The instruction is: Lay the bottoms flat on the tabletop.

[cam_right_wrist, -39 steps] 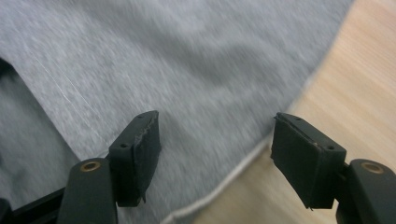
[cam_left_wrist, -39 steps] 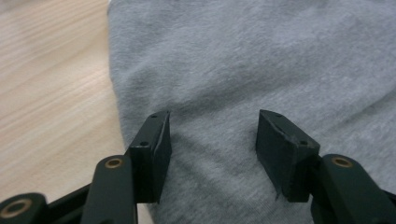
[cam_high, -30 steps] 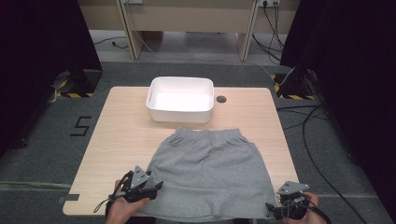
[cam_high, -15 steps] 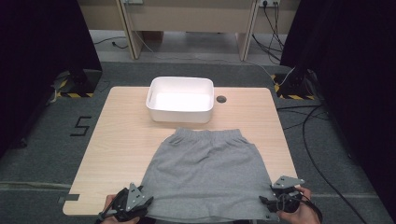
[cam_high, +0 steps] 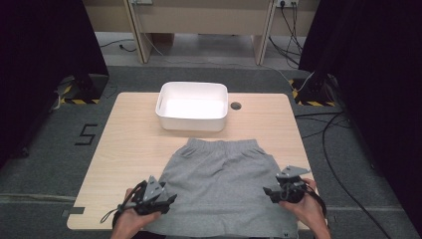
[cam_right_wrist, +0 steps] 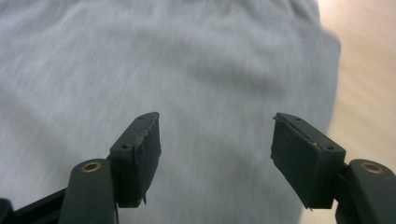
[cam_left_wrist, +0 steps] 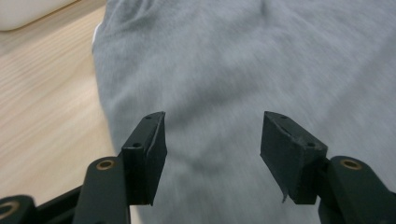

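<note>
Here, both grippers, left (cam_high: 166,199) and right (cam_high: 271,191), jaws wide apart and empty, over the grey shorts (cam_high: 221,189).

Lab; black curtains (cam_high: 45,64), hazard-taped floor (cam_high: 79,101)

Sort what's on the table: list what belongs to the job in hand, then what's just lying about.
In the job:
grey shorts
left gripper, open over the cloth
right gripper, open over the cloth

Lying about:
white tub, beyond the shorts

Shorts (cam_high: 224,184): grey matt knit cloth, soft. Table (cam_high: 129,144): pale smooth wood-grain. Bin (cam_high: 192,106): white smooth plastic. Jaws: matt black.
</note>
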A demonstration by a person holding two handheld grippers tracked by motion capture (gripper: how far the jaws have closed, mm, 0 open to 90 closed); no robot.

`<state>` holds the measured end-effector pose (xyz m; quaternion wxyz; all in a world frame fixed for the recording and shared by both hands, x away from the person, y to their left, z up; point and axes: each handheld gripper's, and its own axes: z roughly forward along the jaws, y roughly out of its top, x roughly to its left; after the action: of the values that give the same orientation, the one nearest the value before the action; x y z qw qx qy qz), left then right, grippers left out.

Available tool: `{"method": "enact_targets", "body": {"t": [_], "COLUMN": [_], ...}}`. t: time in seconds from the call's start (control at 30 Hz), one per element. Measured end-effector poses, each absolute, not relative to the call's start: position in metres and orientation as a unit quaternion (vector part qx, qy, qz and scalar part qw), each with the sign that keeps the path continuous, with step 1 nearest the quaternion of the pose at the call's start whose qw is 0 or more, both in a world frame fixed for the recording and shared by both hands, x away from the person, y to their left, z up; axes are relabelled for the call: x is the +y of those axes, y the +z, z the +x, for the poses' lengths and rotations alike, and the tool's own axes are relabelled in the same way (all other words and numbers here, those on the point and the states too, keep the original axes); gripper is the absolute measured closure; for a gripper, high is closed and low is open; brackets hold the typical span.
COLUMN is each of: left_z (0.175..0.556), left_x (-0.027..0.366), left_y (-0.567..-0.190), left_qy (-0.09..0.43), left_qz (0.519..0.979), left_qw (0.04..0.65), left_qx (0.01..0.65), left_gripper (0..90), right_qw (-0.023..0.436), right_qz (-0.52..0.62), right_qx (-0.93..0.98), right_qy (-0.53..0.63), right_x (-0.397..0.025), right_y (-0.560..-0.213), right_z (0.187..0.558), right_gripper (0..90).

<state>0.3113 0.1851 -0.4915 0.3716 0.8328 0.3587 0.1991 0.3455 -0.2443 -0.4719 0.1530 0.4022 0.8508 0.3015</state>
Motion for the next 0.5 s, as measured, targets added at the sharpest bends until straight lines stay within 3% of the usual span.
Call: {"method": "enact_targets", "body": {"t": [0.23,0.5], "left_z": [0.351,0.376], "left_x": [0.173,0.169], "left_y": [-0.503,-0.515], "left_qy": [0.173,0.159], "left_qz": [0.824,0.819], "left_qw": [0.379,0.378], "left_qx": [0.385,0.401], "left_gripper": [38.3,37.5], "right_qw": [0.158,0.155], "right_qz": [0.431,0.434], "right_qx": [0.836,0.846], "right_qy": [0.300,0.269], "right_x": [-0.222,-0.205], "right_y": [-0.479,-0.491], "right_z": [0.390,0.415], "right_gripper": [31.3,30.4]}}
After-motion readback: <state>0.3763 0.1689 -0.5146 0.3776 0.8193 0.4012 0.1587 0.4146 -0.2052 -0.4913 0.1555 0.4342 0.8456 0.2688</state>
